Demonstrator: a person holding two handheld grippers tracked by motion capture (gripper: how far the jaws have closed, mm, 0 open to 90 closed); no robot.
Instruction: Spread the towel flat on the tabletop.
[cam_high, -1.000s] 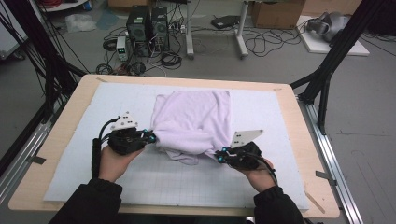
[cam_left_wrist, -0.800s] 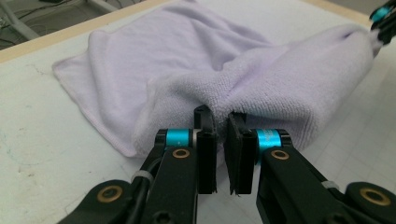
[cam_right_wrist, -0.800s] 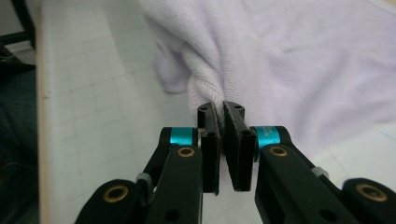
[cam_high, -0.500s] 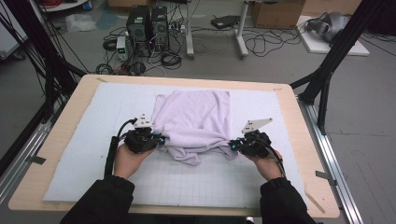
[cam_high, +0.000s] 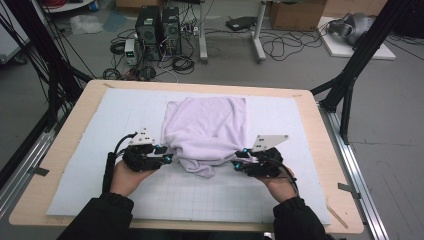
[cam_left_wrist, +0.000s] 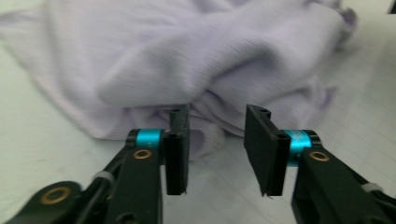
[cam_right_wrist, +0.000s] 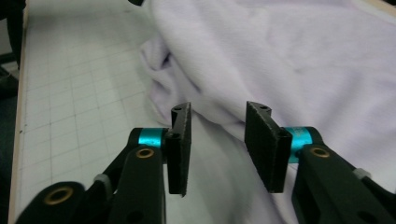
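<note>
A pale lilac garment (cam_high: 207, 131) lies rumpled on the white gridded mat (cam_high: 280, 190), its near edge bunched into folds. My left gripper (cam_high: 167, 159) sits at the cloth's near-left edge. In the left gripper view its jaws stand open just short of a folded hem of the garment (cam_left_wrist: 205, 65), nothing between them. My right gripper (cam_high: 238, 164) is at the near-right edge. In the right gripper view it is open too, with the garment (cam_right_wrist: 289, 60) lying under and beyond its jaws.
The mat covers a wooden table (cam_high: 320, 125) with metal rails along its sides. Behind the far edge, on the floor, are computer towers (cam_high: 155, 25), tangled cables (cam_high: 280, 47) and black frame legs (cam_high: 350, 75).
Both grippers have moved inward and toward the garment's near corners. The cloth has shifted and bunched a little along its near edge.
</note>
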